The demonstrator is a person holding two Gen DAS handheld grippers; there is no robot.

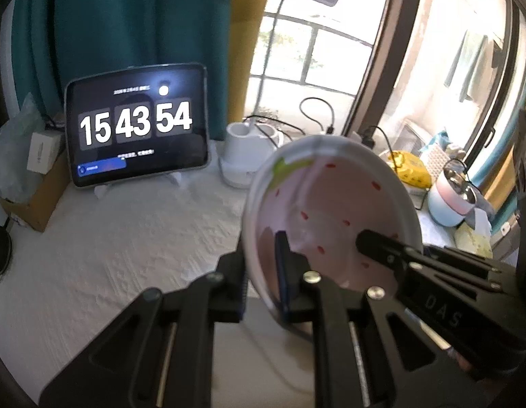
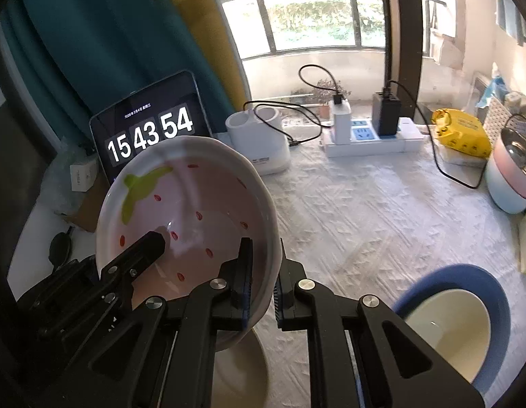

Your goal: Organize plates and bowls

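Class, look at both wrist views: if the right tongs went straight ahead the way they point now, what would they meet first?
The right tongs already clamp the strawberry-pattern bowl by its rim, so that comes first. Beyond it probably the white tablecloth, perhaps the white holder; depth is unclear.

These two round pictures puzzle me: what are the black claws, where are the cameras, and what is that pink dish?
There is no robot here. A person holds a two-finger gripper in each hand, and a wide-angle camera on each looks along its fingers.

The left camera shows the left gripper pinching the rim of the strawberry bowl, a pink bowl with red seeds and a green leaf. The right camera shows the right gripper pinching the opposite rim, so both hold the same bowl, tilted above the table.

On the white cloth lie a blue bowl, a tablet showing a clock, a white lamp base and a power strip.
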